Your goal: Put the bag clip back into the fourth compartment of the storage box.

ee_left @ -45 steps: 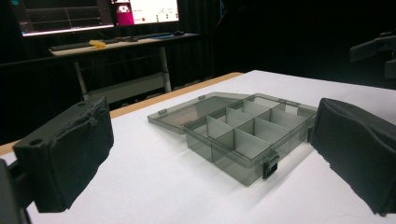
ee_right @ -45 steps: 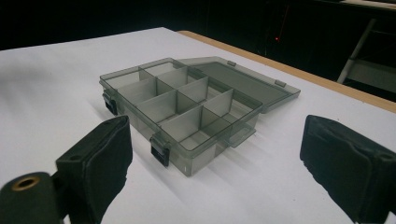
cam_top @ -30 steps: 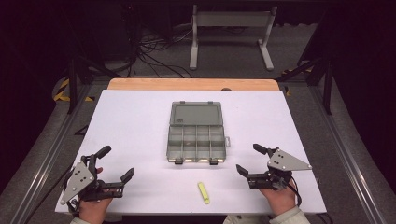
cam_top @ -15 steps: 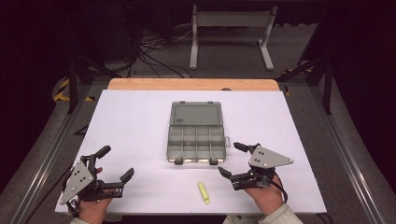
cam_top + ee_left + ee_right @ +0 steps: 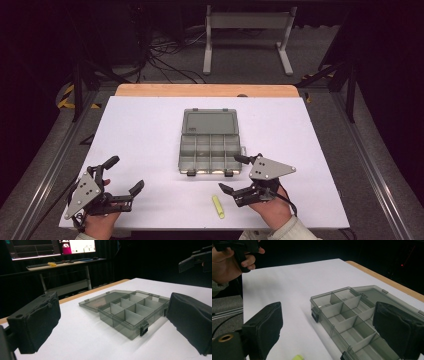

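Swinging my right claw [image 5: 240,174] inward since a second ago, jaws wide and empty, toward the yellow piece [image 5: 218,206] beside the open organizer box [image 5: 210,145]; left claw [image 5: 124,175] waits, spread and empty.

The open box [image 5: 210,145] sits mid-bench [image 5: 140,130], lid flat behind it. Wide bare bench lies to its left and right. In front, the yellow stick [image 5: 218,206] lies just beside the right tongs [image 5: 233,174], whose far jaw nearly meets the box's front corner.
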